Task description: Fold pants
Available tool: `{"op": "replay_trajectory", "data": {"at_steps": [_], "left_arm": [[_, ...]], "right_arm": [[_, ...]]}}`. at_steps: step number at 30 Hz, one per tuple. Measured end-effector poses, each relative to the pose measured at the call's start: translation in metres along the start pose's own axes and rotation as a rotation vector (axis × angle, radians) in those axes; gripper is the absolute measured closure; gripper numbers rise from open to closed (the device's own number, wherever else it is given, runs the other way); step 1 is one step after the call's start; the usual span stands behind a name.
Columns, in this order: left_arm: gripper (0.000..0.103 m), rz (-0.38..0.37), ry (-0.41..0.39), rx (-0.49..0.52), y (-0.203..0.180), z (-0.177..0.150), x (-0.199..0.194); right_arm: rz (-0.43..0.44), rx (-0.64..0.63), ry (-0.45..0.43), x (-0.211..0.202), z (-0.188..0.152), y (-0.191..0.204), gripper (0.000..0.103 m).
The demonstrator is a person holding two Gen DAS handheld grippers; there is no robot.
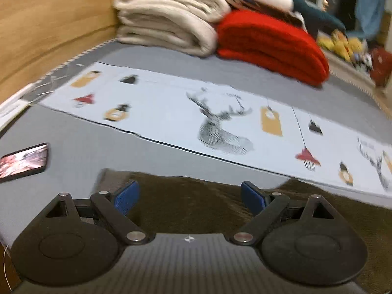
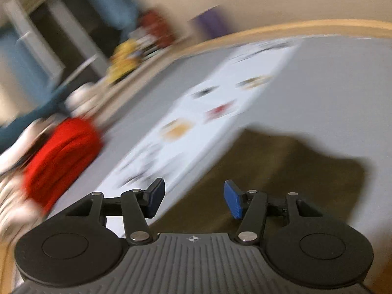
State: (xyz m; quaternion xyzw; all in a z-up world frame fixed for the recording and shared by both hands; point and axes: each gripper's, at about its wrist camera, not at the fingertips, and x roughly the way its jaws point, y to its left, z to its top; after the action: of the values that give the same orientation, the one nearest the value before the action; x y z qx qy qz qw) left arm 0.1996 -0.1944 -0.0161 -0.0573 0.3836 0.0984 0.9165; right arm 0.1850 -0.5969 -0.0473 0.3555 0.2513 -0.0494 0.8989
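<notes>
— What is the left tool [image 1: 189, 198] doing?
— It hovers low and level, blue pads spread wide over the brown pants [image 1: 196, 208] on the grey bed [image 1: 73, 152].
— And the right tool [image 2: 194, 199]?
— Tilted, gaping too, empty, over the pants [image 2: 281, 171] beside the printed cloth [image 2: 203, 127].

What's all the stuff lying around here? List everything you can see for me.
pants: one, olive-brown, flat on the grey bed right ahead of both grippers
printed cloth: one, white with deer and lantern pictures, spread across the bed beyond the pants
red blanket: one, red, folded, at the far side of the bed
cream blanket: one, cream, folded, left of the red one
phone: one, dark with its screen lit, on the bed at left
bed: one, grey cover, wooden frame
left gripper: black with blue pads, open above the pants
right gripper: same, open, view blurred
</notes>
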Motion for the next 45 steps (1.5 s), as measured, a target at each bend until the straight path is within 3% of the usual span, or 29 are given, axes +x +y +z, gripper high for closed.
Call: {"op": "replay_trajectory", "data": {"at_steps": [3, 7, 9, 12, 15, 18, 21, 25, 29, 35, 36, 38, 41, 45], "left_arm": [[0.01, 0.03, 0.011, -0.025, -0.005, 0.004, 0.022], [0.01, 0.063, -0.002, -0.165, 0.039, 0.01, 0.039], [0.01, 0.14, -0.019, -0.18, 0.062, 0.013, 0.045], [0.01, 0.19, 0.014, -0.209, 0.093, 0.018, 0.058], [0.01, 0.174, 0.056, -0.268, 0.12, 0.024, 0.071], [0.01, 0.183, 0.093, -0.305, 0.138, 0.025, 0.08], [0.01, 0.14, 0.117, -0.359, 0.153, 0.022, 0.08], [0.01, 0.124, 0.13, -0.406, 0.157, 0.02, 0.08], [0.01, 0.108, 0.129, -0.402, 0.151, 0.021, 0.079], [0.01, 0.136, 0.13, -0.405, 0.153, 0.019, 0.079], [0.01, 0.136, 0.132, -0.412, 0.154, 0.019, 0.079], [0.01, 0.132, 0.134, -0.423, 0.157, 0.018, 0.079], [0.01, 0.118, 0.134, -0.434, 0.156, 0.02, 0.078], [0.01, 0.124, 0.123, -0.399, 0.147, 0.021, 0.076]], "right_arm": [[0.161, -0.115, 0.129, 0.03, -0.02, 0.048, 0.047], [0.325, -0.327, 0.332, 0.078, -0.064, 0.135, 0.052], [0.381, -0.392, 0.439, 0.101, -0.088, 0.174, 0.063], [0.452, -0.433, 0.558, 0.127, -0.122, 0.224, 0.065], [0.509, -0.441, 0.616, 0.152, -0.142, 0.268, 0.064], [0.489, -0.473, 0.632, 0.175, -0.162, 0.298, 0.064], [0.474, -0.586, 0.698, 0.185, -0.189, 0.306, 0.066], [0.548, -0.798, 0.634, 0.157, -0.205, 0.301, 0.066], [0.587, -0.763, 0.659, 0.152, -0.198, 0.294, 0.065], [0.559, -0.718, 0.662, 0.182, -0.217, 0.309, 0.065], [0.56, -0.734, 0.641, 0.18, -0.219, 0.311, 0.084], [0.568, -0.781, 0.604, 0.175, -0.223, 0.318, 0.094], [0.544, -0.799, 0.512, 0.17, -0.226, 0.329, 0.095], [0.514, -0.786, 0.477, 0.183, -0.231, 0.332, 0.1]]}}
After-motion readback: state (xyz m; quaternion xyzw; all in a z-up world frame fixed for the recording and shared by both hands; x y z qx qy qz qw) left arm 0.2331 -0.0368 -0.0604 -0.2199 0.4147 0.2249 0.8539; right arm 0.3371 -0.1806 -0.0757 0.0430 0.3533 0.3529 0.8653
